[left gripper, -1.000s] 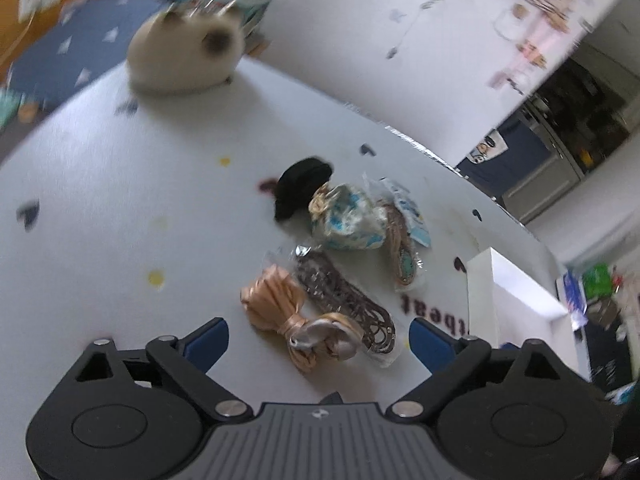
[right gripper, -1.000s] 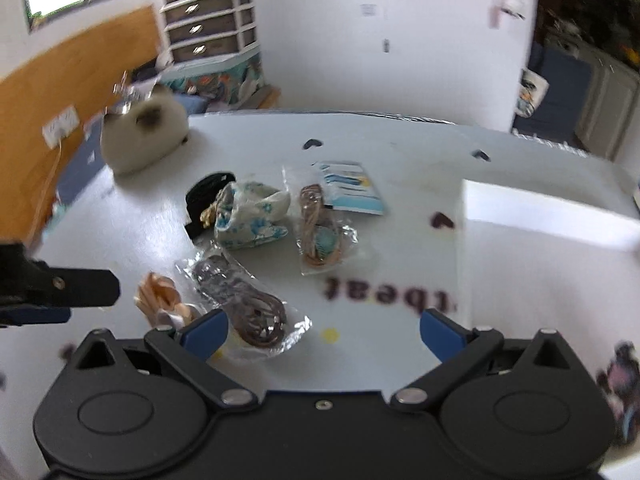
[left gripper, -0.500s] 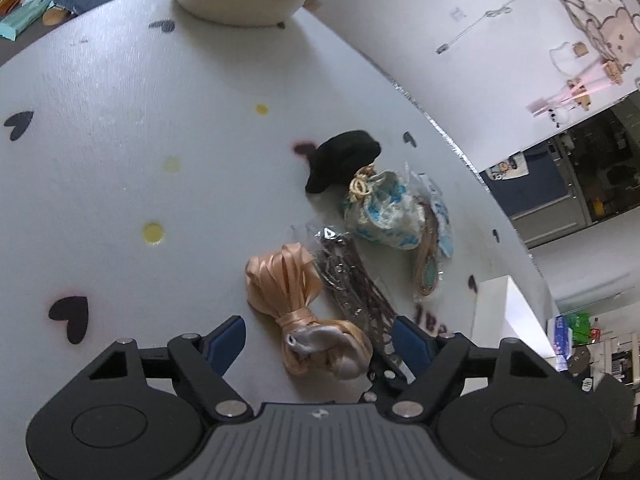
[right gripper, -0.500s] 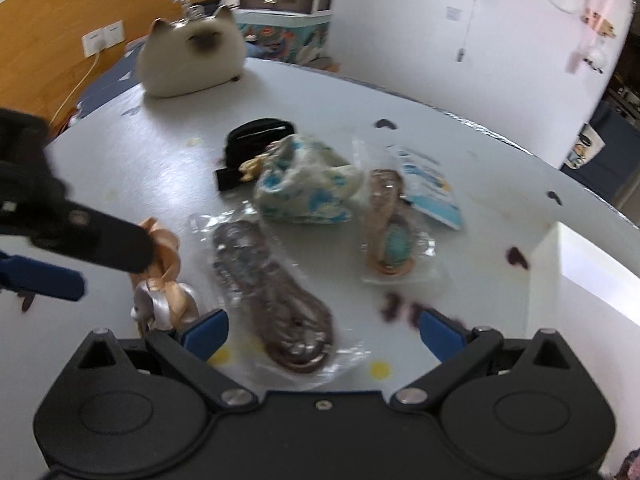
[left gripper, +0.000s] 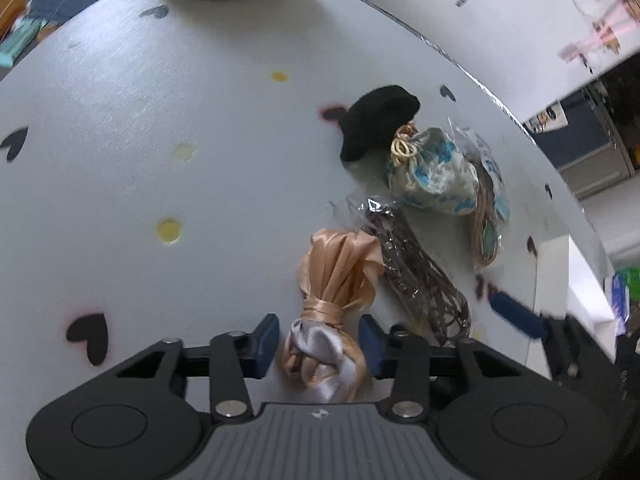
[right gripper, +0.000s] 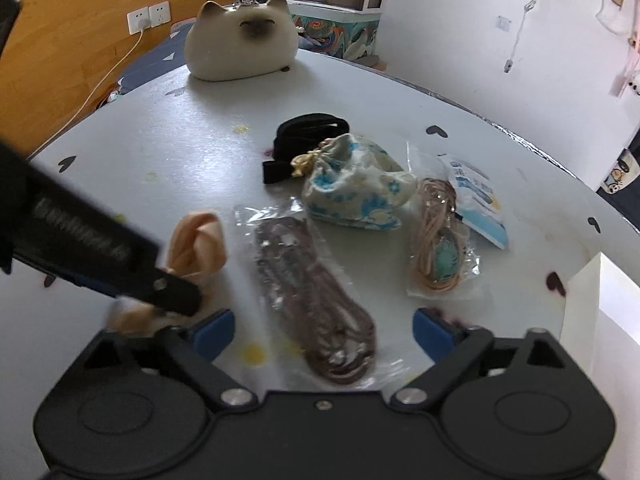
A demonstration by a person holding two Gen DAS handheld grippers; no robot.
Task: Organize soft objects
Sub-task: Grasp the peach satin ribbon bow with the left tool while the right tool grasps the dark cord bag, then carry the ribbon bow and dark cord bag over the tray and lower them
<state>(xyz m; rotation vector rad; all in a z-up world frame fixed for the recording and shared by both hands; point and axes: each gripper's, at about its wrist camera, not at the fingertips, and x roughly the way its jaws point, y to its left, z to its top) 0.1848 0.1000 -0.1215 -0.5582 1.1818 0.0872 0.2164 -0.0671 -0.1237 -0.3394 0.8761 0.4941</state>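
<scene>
Around the ribbon bundle point(left gripper: 326, 320) — jaws newly narrowed.

We've got a pale grey bench point(right gripper: 192, 152) dotted with black hearts and yellow spots. The ribbon point(left gripper: 340, 276) is peach satin with a silvery-white end, the pouch point(right gripper: 356, 192) cream with blue flowers, the strap point(right gripper: 308, 128) plain black, the cat figure point(right gripper: 240, 48) cream with a dark brown face. Gripper fingers point(right gripper: 212, 330) are blue.
</scene>
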